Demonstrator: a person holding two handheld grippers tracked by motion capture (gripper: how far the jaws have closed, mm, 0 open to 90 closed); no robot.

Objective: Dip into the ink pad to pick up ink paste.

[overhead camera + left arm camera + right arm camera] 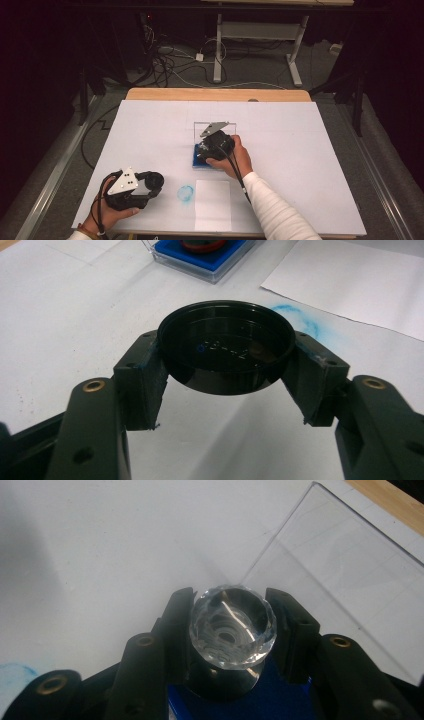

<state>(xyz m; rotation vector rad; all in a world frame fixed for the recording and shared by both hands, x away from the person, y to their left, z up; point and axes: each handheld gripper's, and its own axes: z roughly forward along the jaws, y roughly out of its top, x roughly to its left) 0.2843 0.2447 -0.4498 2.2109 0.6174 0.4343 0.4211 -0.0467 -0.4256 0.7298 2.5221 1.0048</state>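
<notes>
Left tongs pinch a black round cap by its rim, low over the white tabletop, just beside a blue smear and a paper sheet. Right tongs pinch a faceted clear-topped stamp over the blue pad of an open clear case at mid-tabletop.

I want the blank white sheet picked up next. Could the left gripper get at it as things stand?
Probably not yet. The way to the white sheet looks free, with only a blue smudge between, but the left gripper is shut on a black round cap, so it would have to put that down first.
</notes>
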